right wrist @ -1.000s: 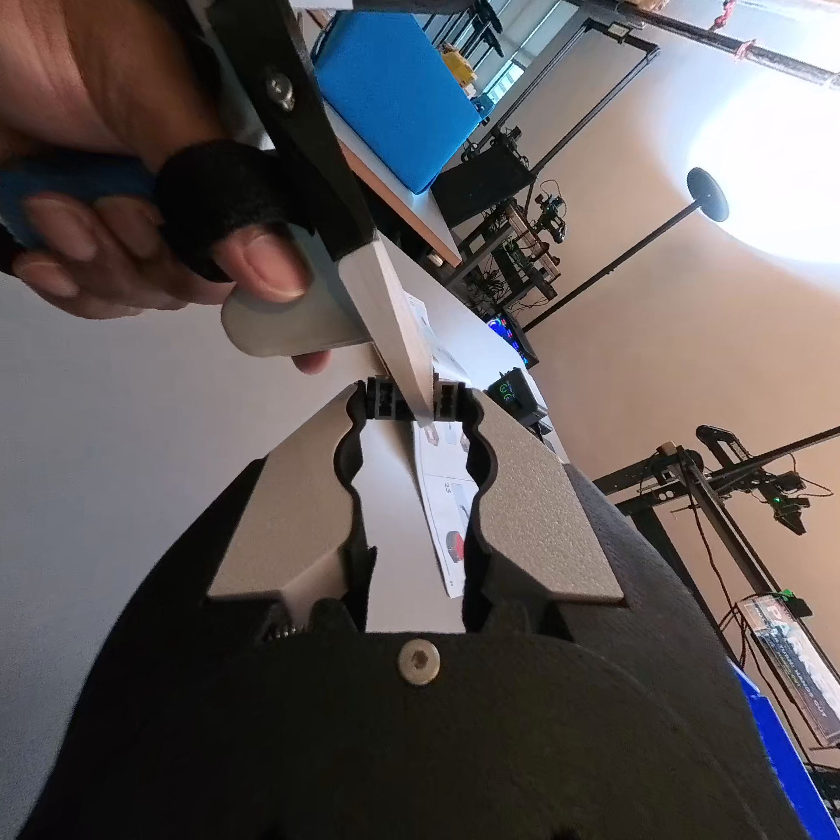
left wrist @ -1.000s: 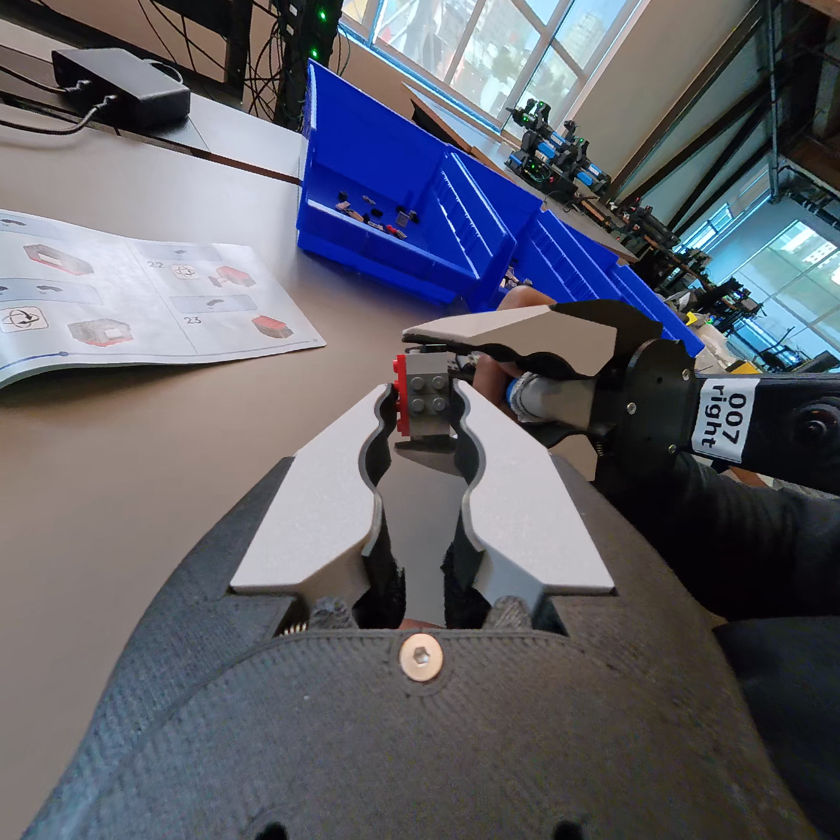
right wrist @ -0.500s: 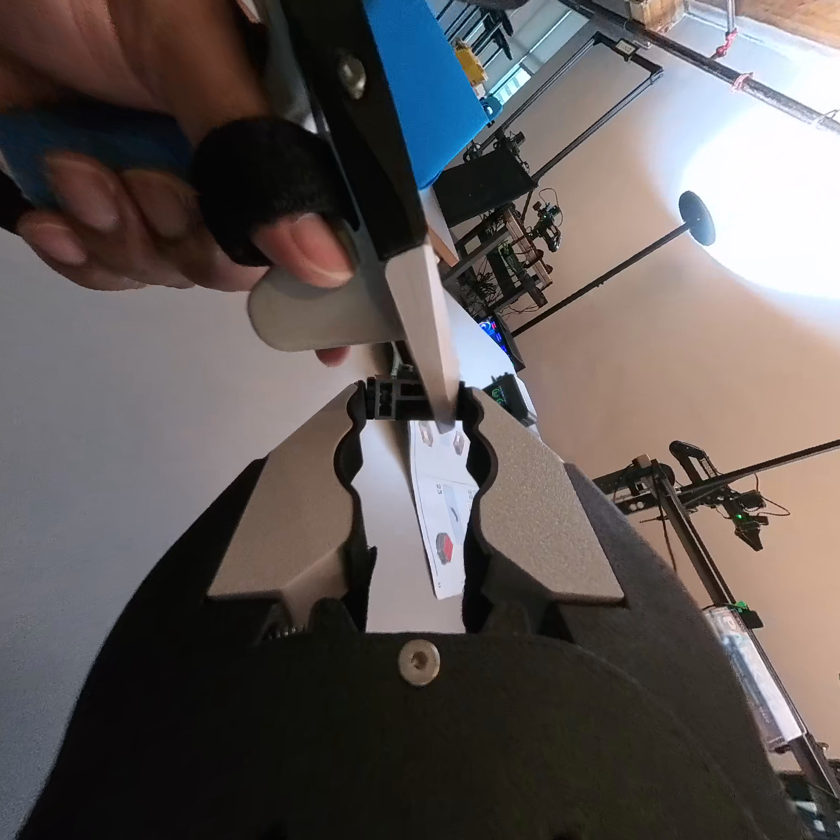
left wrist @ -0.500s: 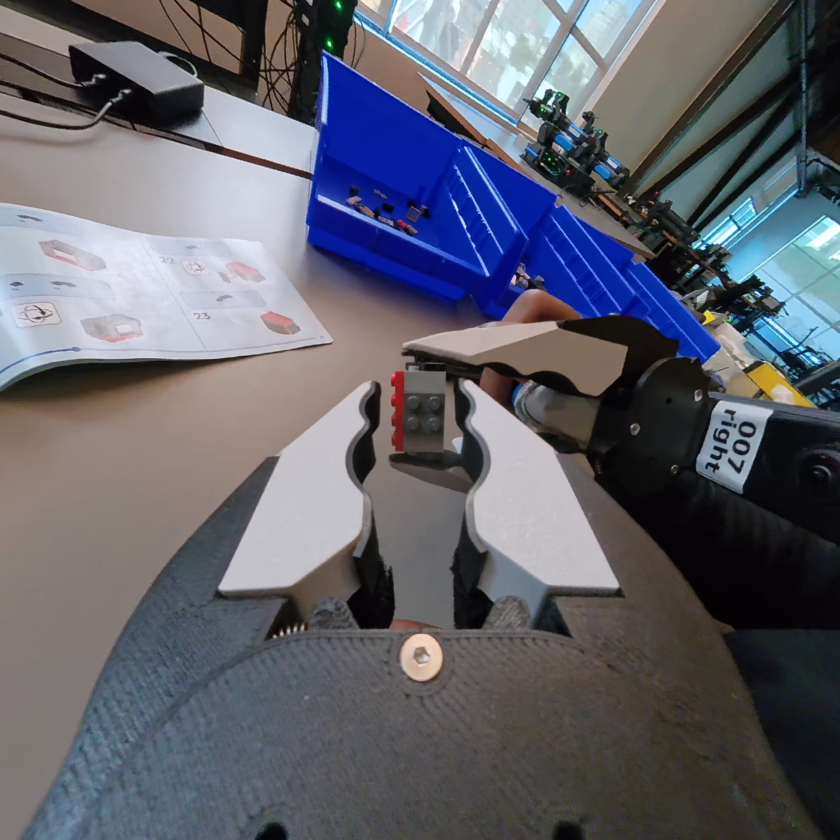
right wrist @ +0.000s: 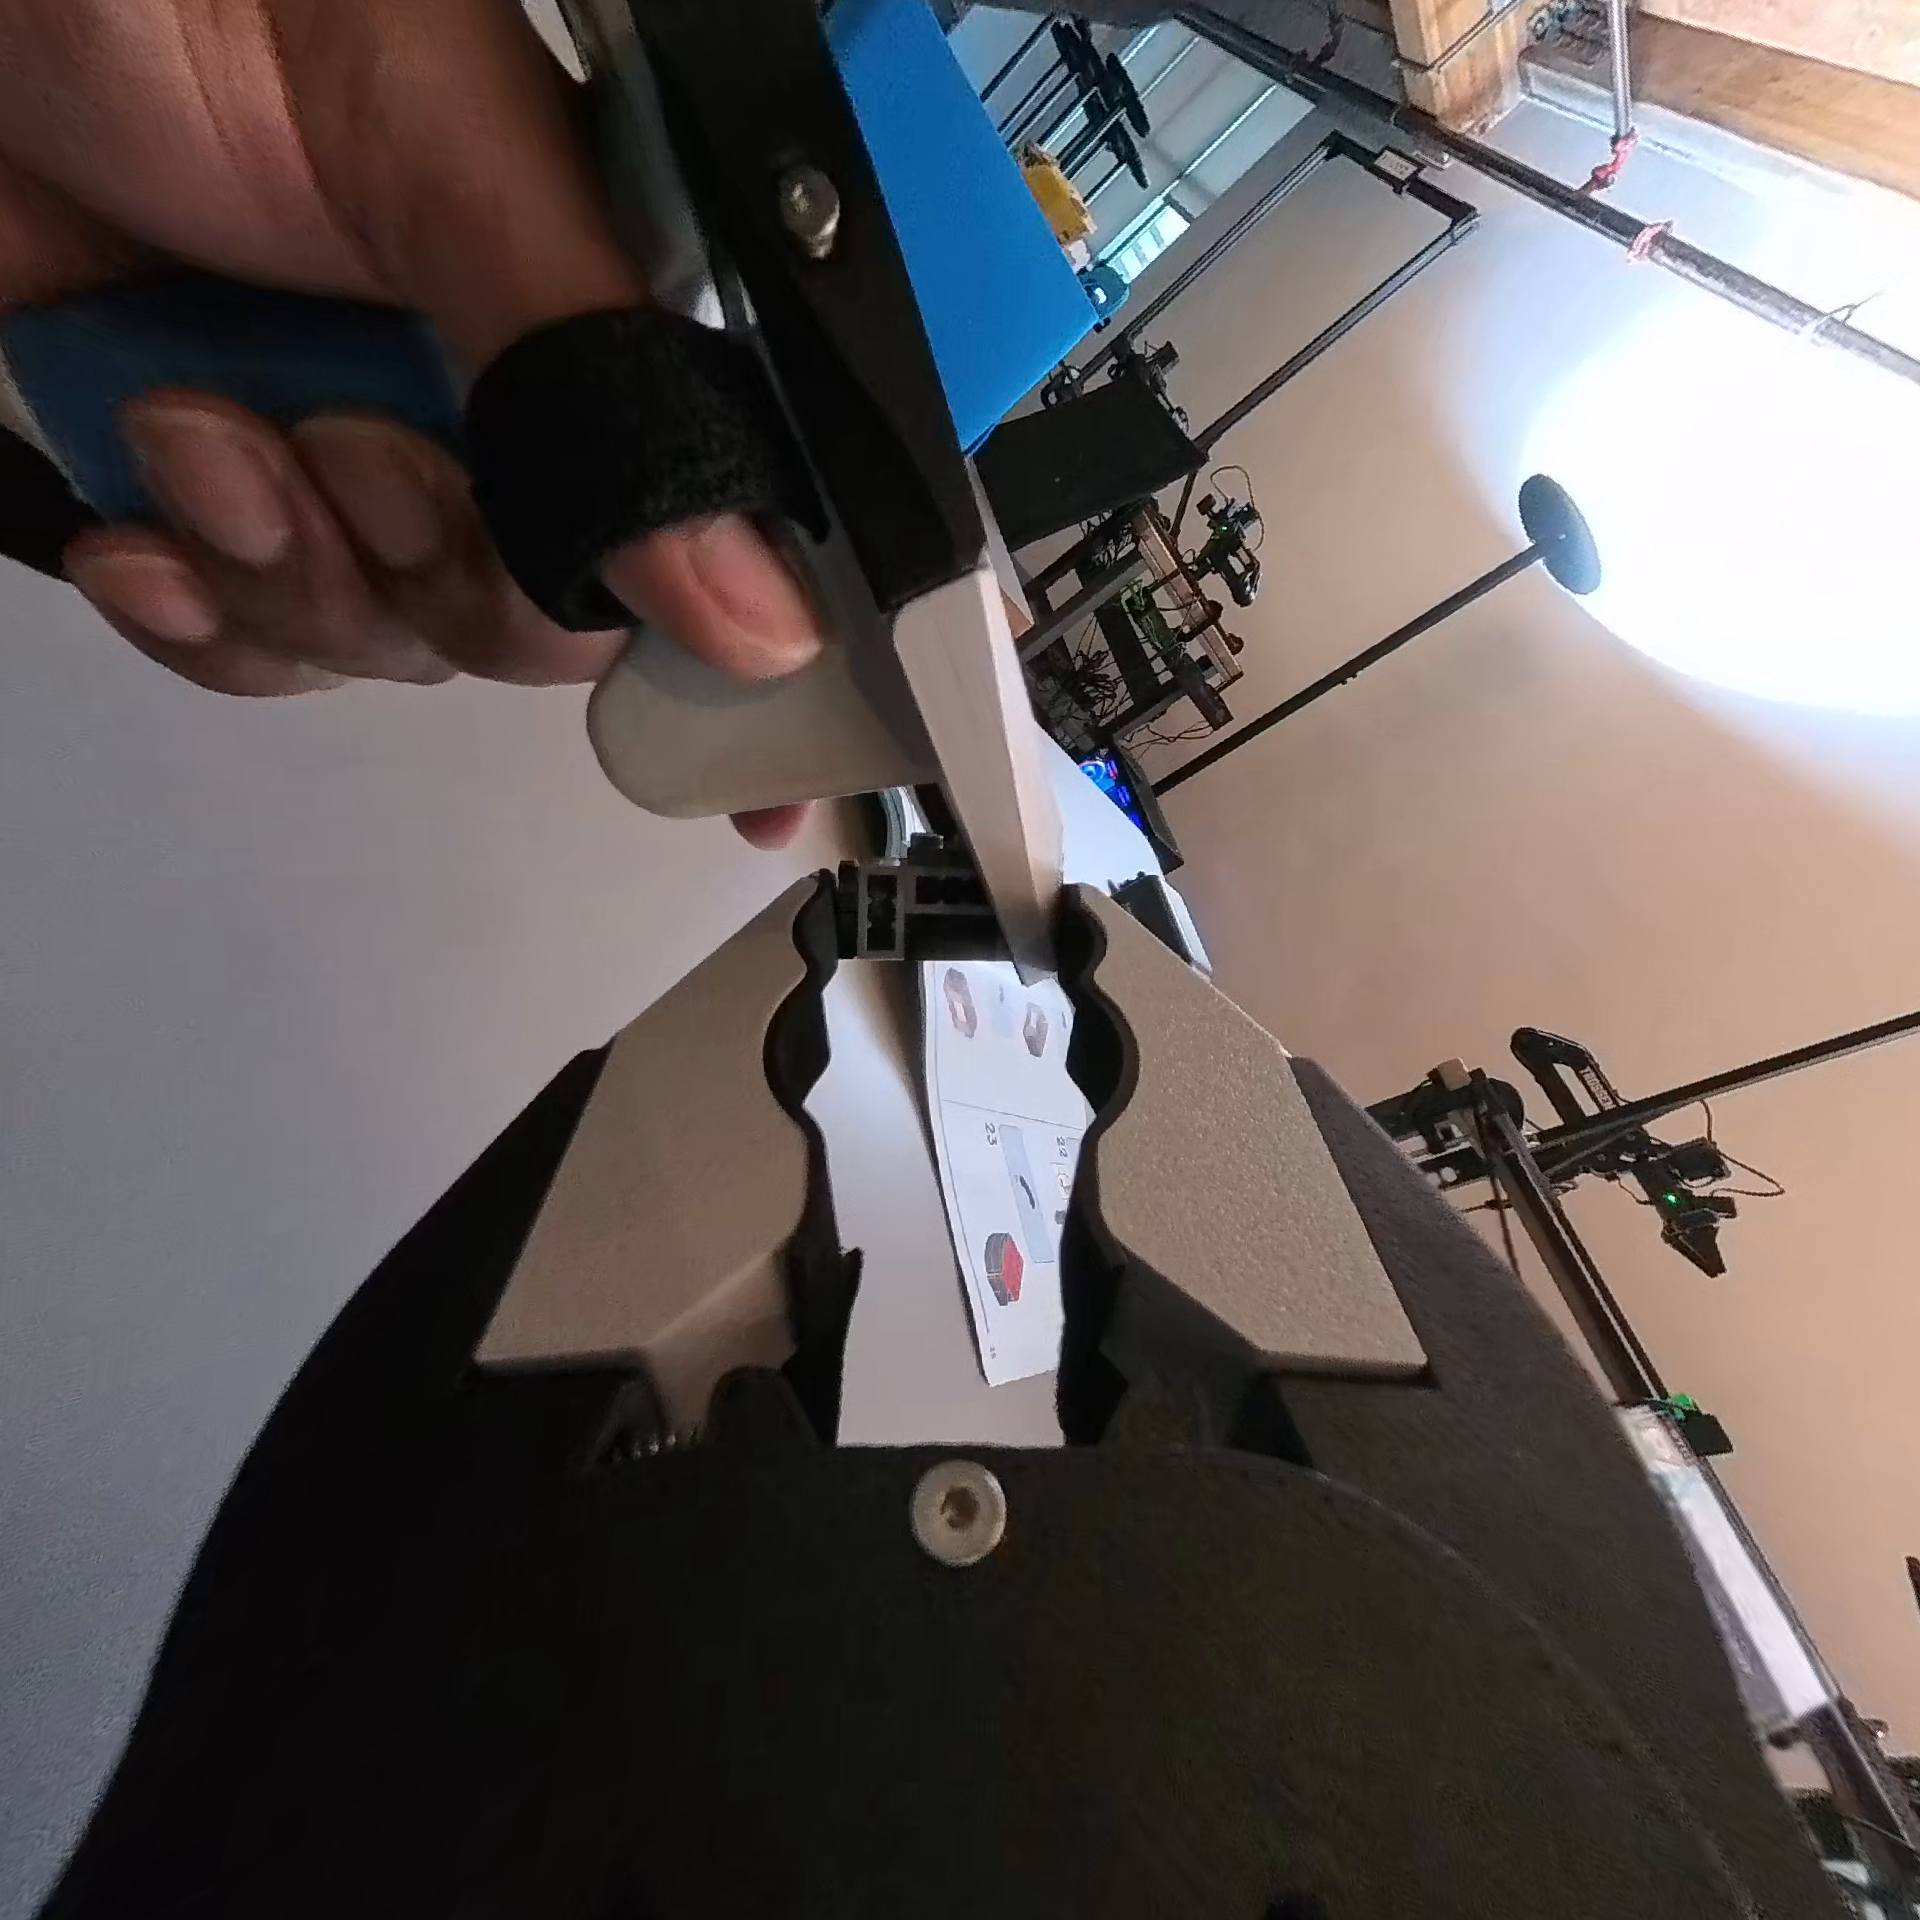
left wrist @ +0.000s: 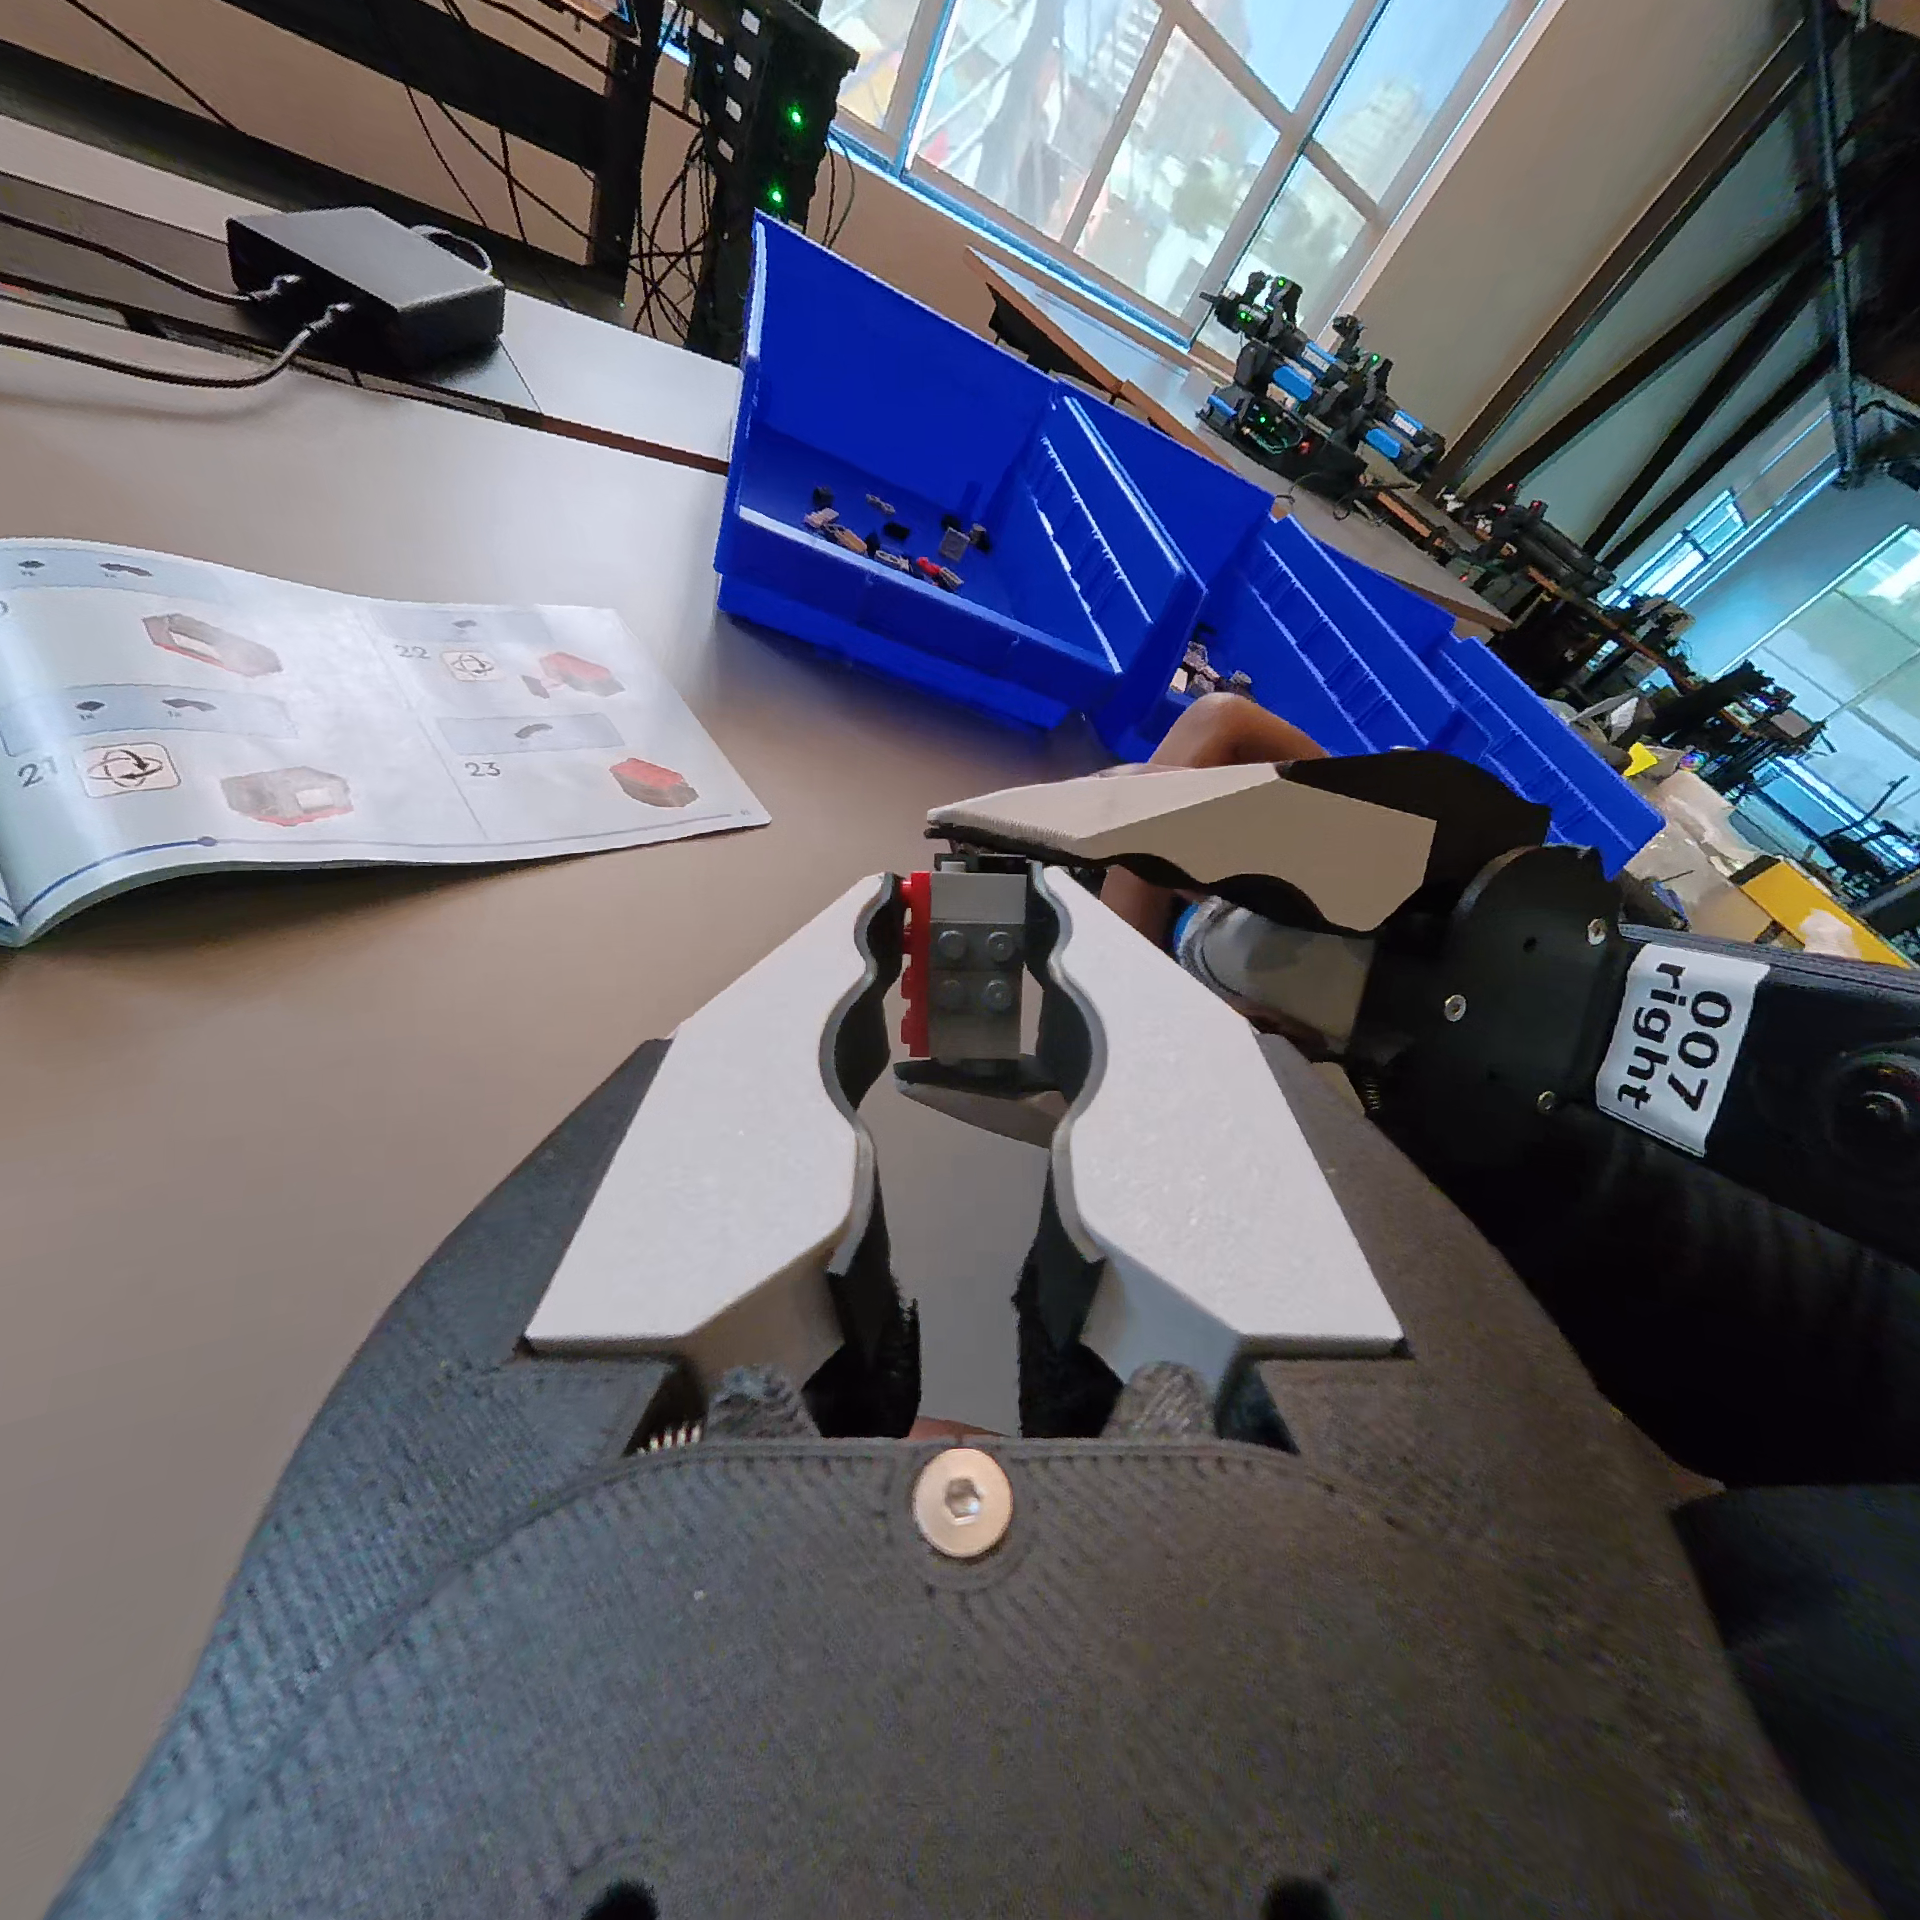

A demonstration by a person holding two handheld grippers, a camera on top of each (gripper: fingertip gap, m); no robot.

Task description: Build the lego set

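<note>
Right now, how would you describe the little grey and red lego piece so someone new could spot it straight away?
Start at the open instruction booklet on the brown table, then look right to where two grey-fingered grippers meet above the tabletop. The small grey and red lego assembly sits pinched there. Unlike the loose pieces lying in the blue plastic bin, it is held in the air, grey studs facing the left camera.

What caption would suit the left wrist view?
Both tools clamp a grey-and-red brick assembly above the table.
</note>
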